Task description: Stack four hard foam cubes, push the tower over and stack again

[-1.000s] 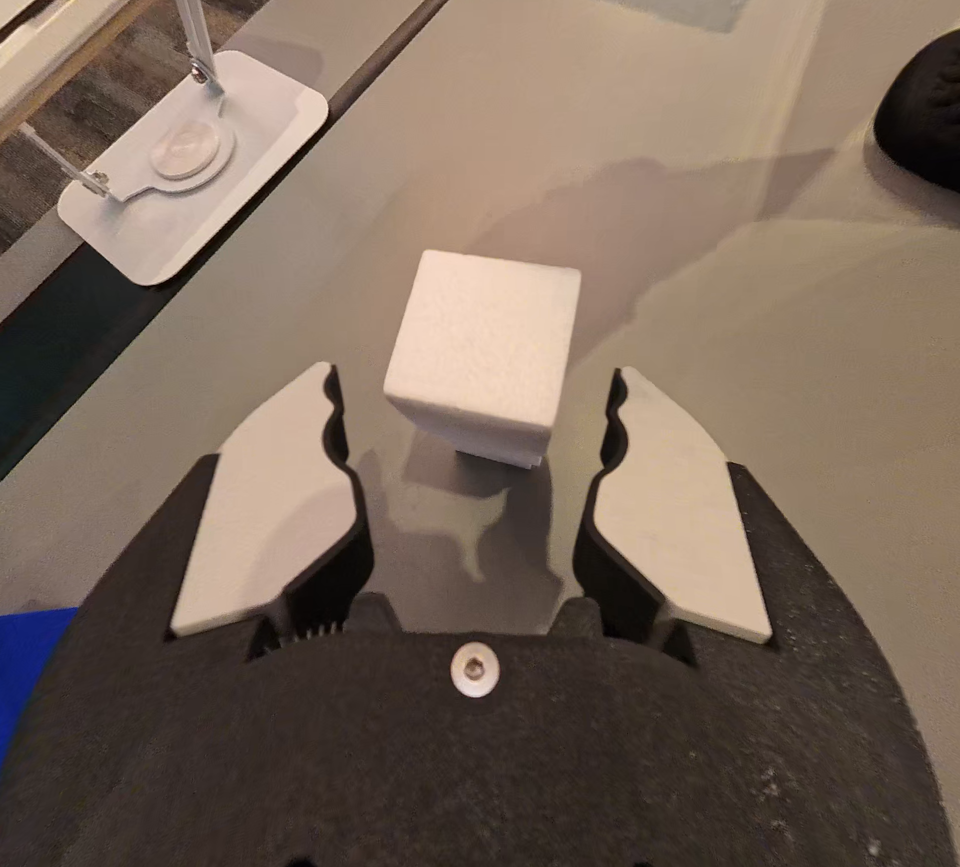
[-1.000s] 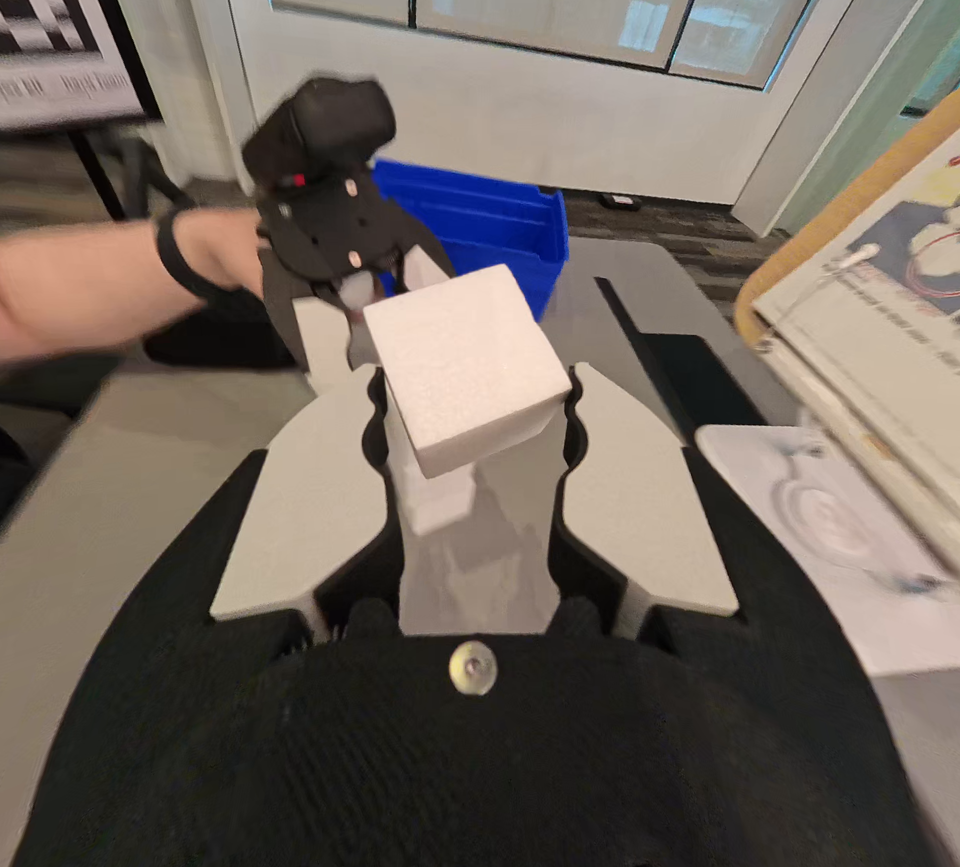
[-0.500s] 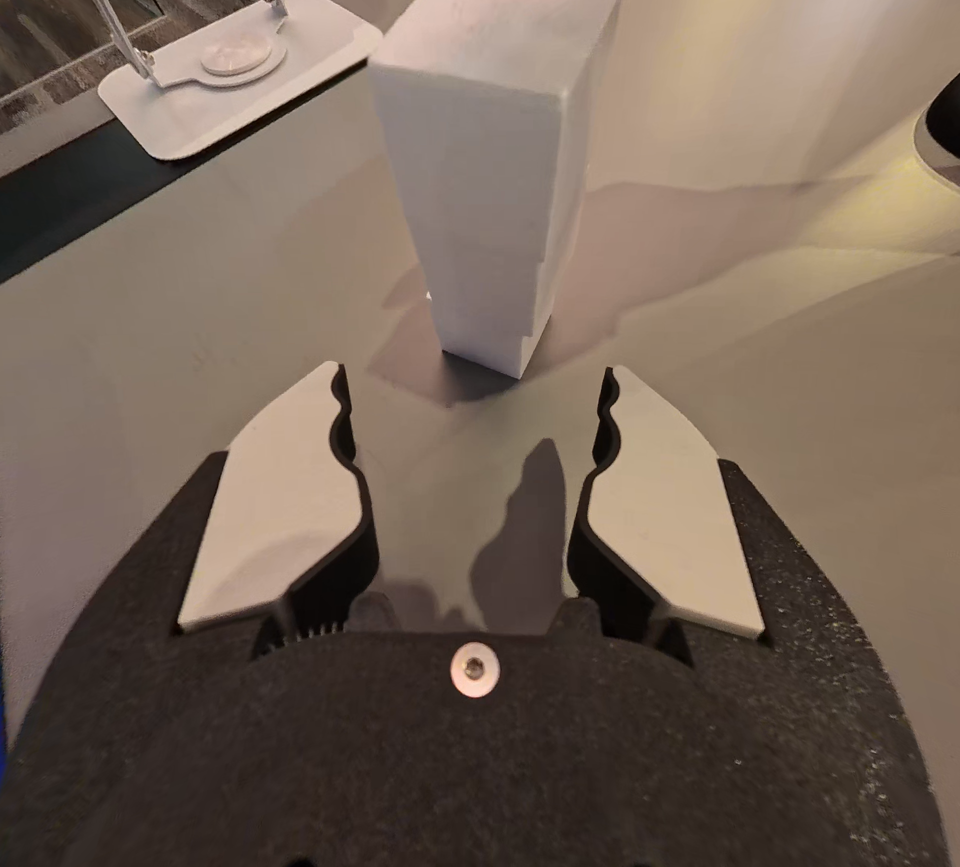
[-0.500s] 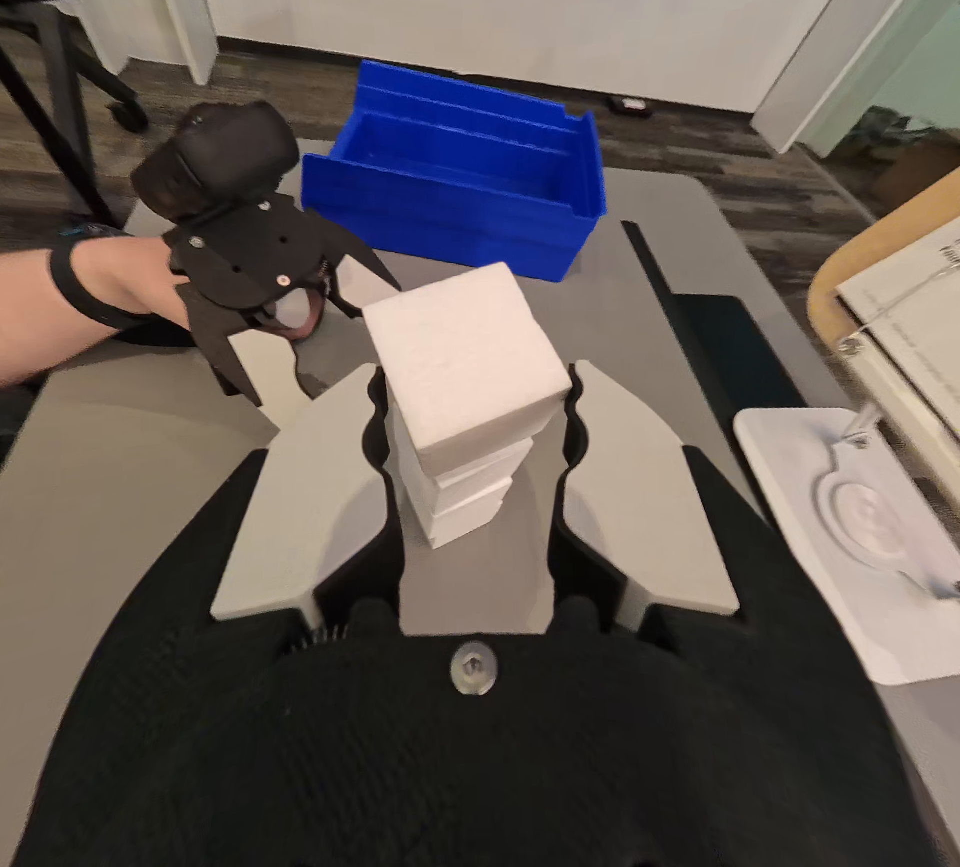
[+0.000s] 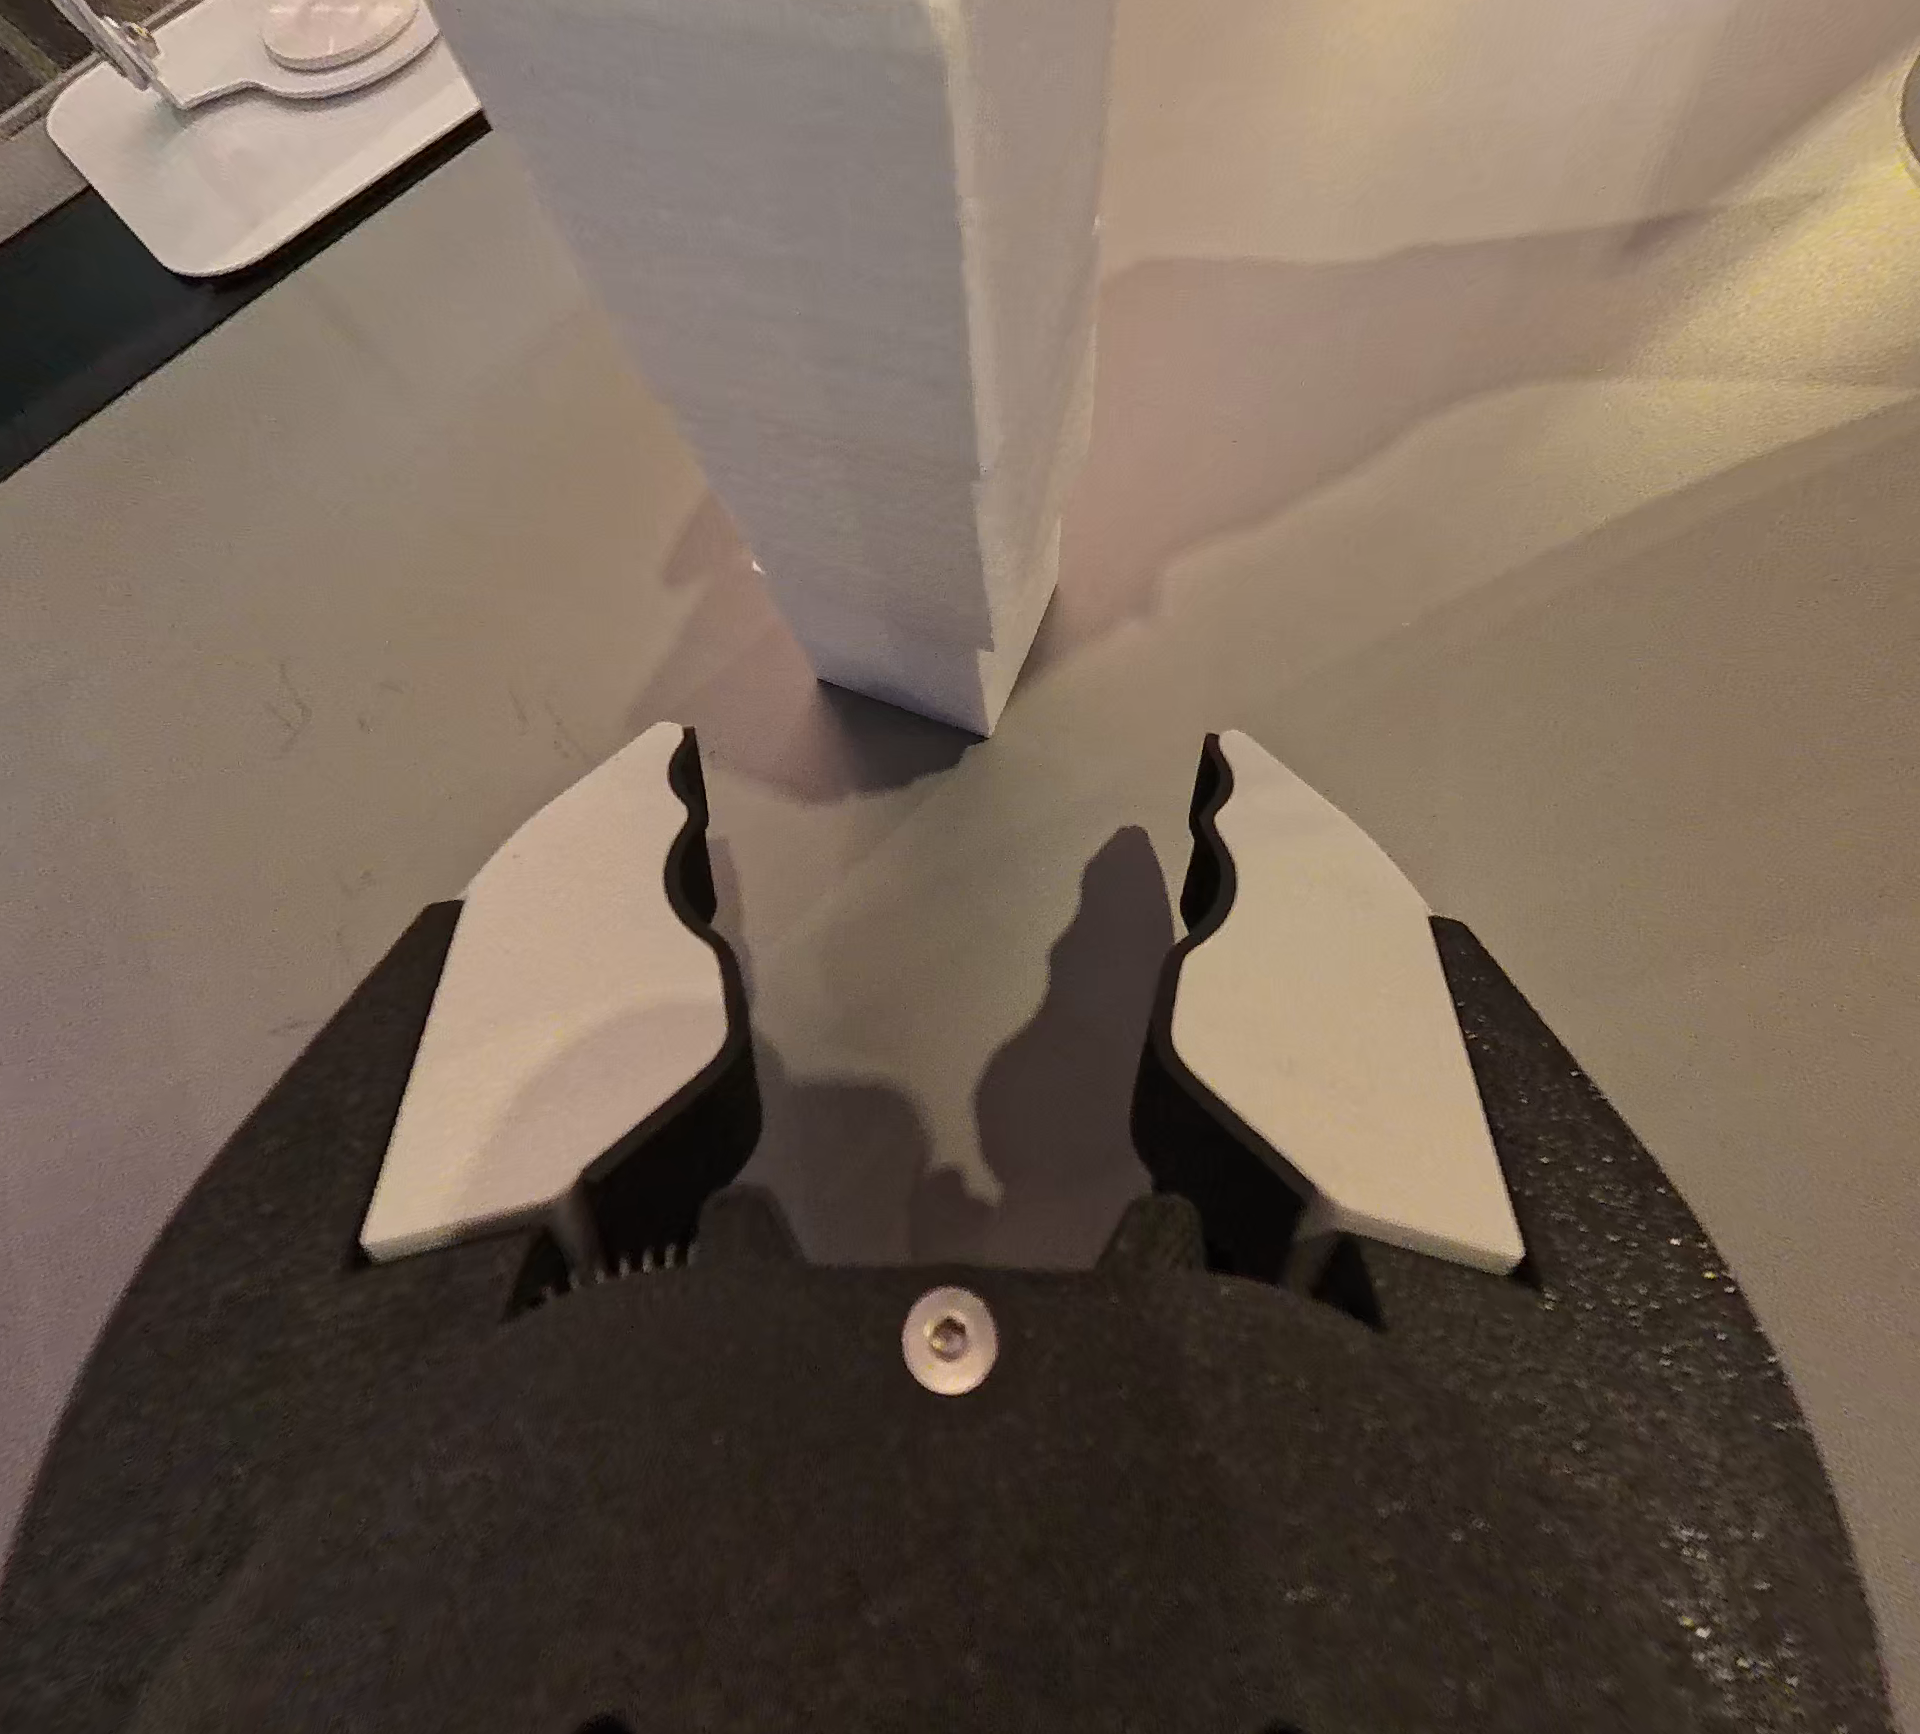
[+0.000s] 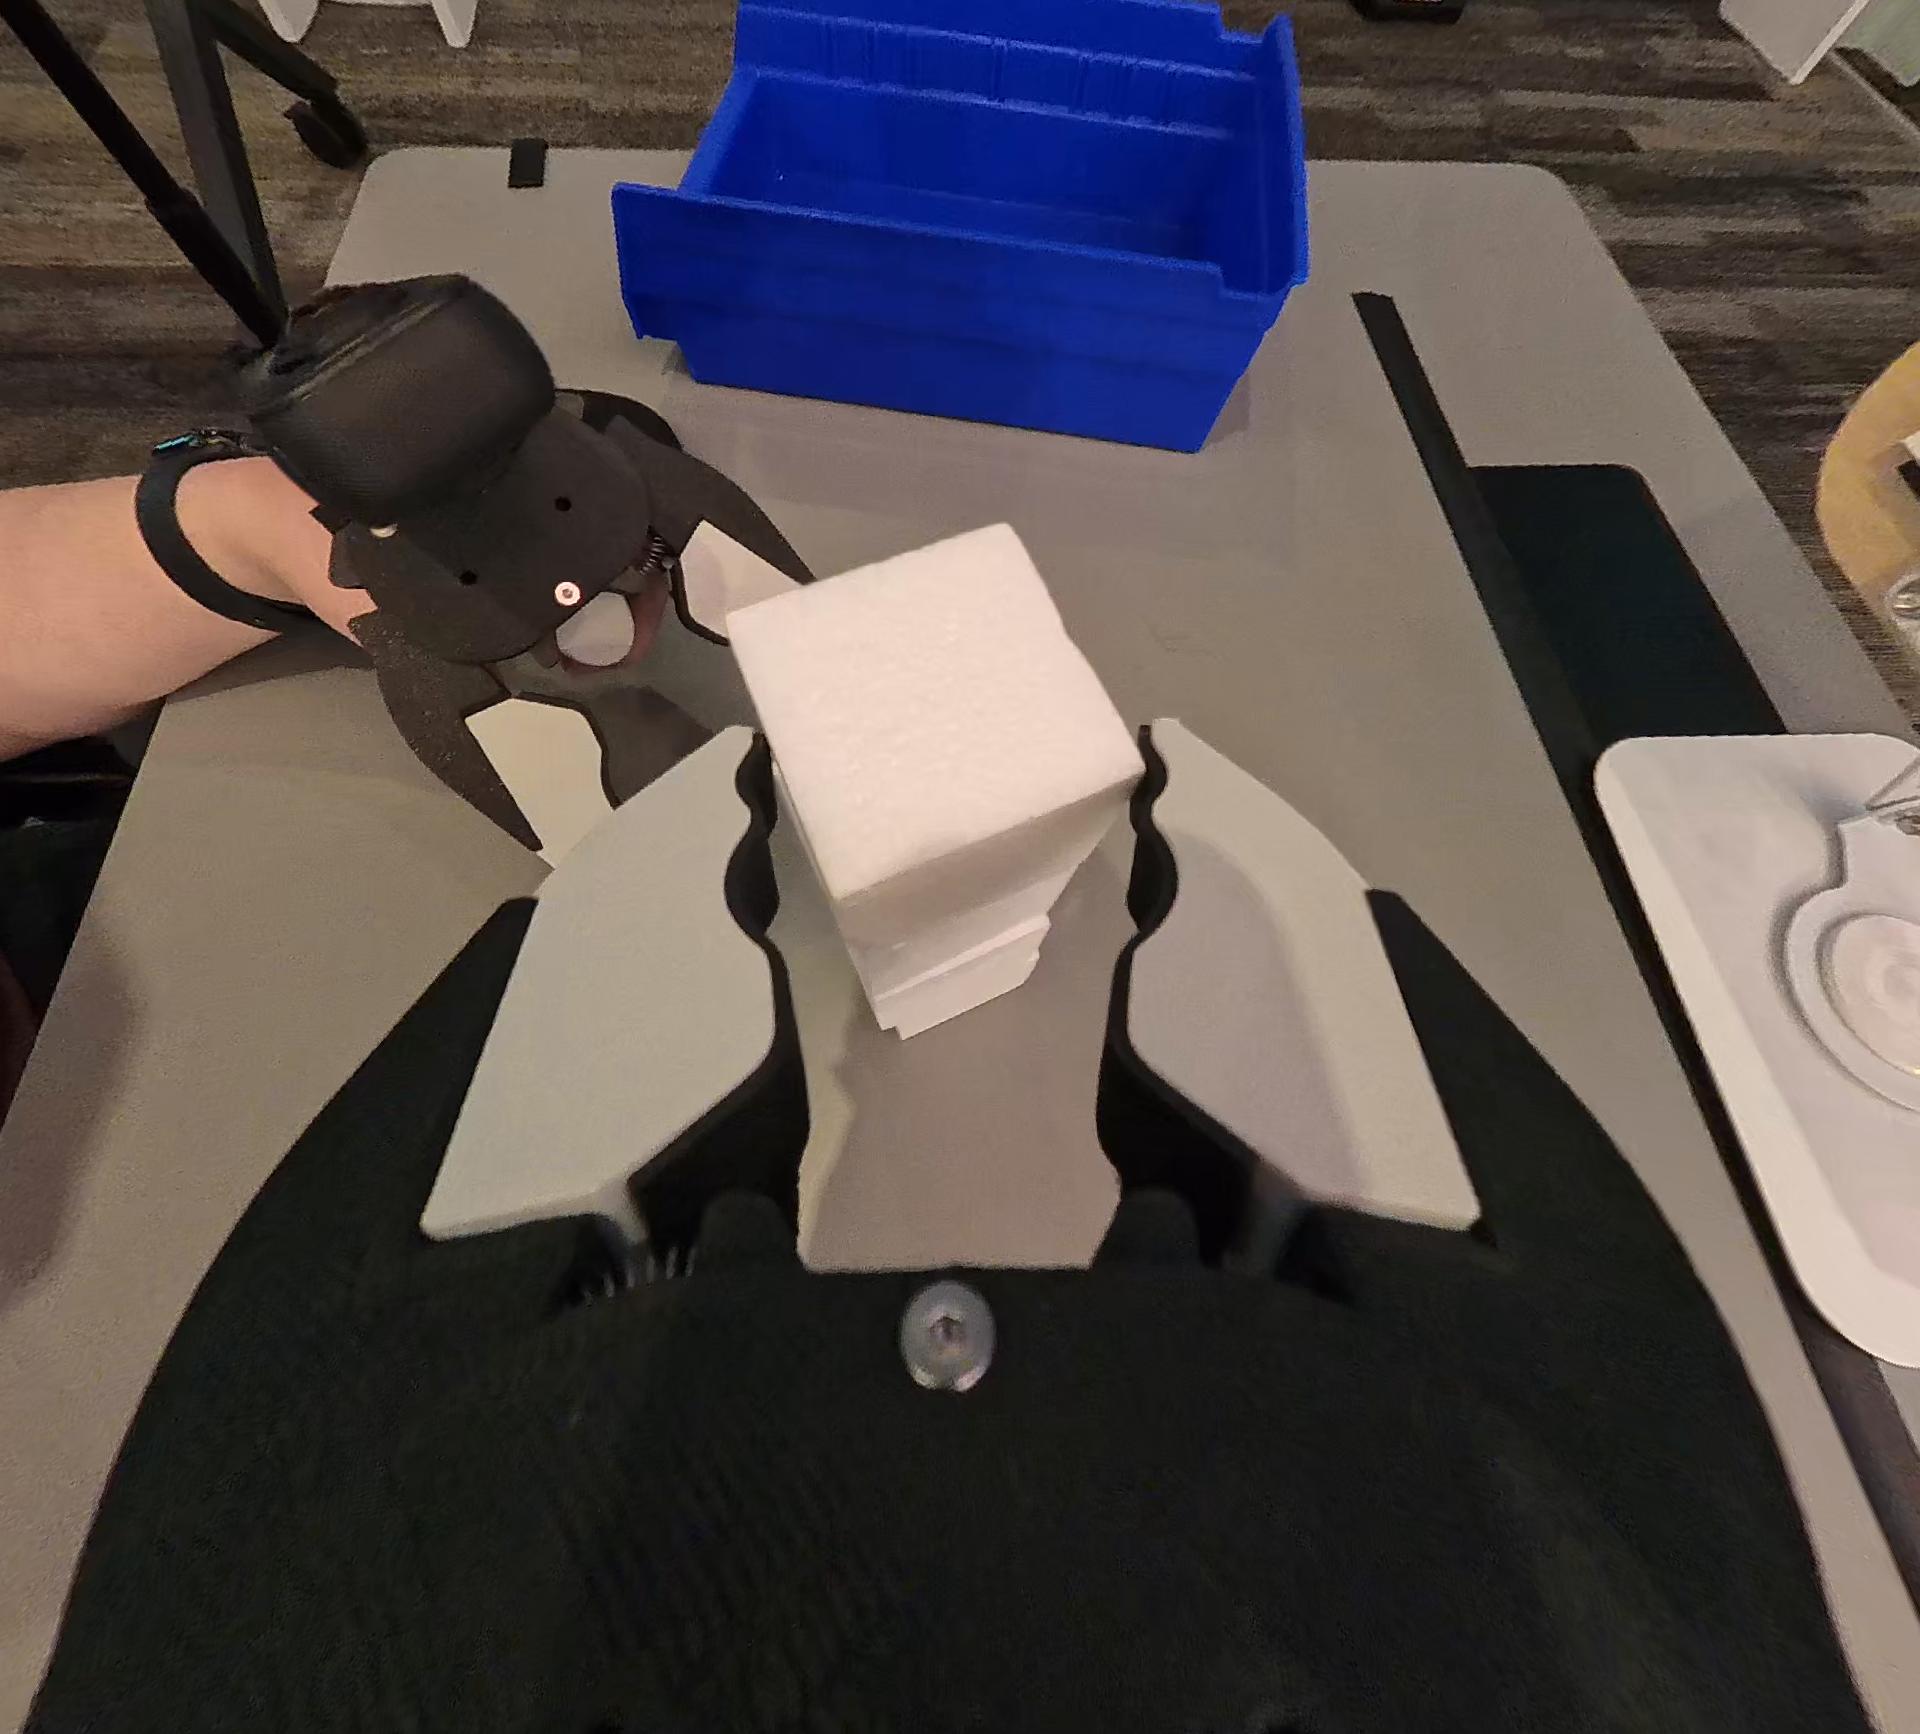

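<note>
**Tower top cropped, lower cubes masked**

In the left wrist view the white hard foam cube tower (image 5: 810,313) runs off the top edge, blurred, its seams hard to tell. In the right wrist view the top white foam cube (image 6: 925,697) hides most of the cubes under it. The white flat stand base (image 6: 1766,1009) is cut by the right edge.

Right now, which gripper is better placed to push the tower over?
Likely the left gripper: open, empty, low beside the tower. The right gripper brackets the top cube from above.
</note>
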Demonstrator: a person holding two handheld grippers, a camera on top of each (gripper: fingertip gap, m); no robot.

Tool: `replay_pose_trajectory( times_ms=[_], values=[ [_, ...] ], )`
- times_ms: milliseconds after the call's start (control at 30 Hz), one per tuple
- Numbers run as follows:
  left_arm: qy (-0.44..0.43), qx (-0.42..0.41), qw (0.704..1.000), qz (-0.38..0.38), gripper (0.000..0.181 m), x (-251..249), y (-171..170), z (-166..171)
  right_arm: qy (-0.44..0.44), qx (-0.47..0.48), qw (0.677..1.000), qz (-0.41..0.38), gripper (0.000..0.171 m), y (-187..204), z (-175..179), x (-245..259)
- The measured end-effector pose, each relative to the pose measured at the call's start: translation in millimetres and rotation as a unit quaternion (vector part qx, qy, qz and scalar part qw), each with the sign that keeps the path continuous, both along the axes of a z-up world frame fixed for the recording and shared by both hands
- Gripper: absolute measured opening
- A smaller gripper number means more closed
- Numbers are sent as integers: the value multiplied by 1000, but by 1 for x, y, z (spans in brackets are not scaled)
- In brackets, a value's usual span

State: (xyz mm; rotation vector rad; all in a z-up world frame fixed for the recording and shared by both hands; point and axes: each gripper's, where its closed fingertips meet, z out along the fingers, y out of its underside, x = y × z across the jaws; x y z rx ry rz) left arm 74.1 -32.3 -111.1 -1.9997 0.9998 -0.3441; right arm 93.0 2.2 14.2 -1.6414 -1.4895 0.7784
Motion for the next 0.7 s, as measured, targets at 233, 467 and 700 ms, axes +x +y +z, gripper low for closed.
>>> replay_pose_trajectory(
  times_ms=[233, 467, 700],
  values=[
    [-24, 3, 999, 29, 85, -9, 5, 5, -12, 52, 999, -4, 81, 1, 3, 5],
    [-40, 3, 987, 155, 3, -47, 12, 19, 65, 95, 993, -22, 81, -11, 74, 83],
    [77, -123, 940, 309, 0, -84, 14, -16, 116, 59, 978, -161, 71, 18, 104, 190]
  ],
)
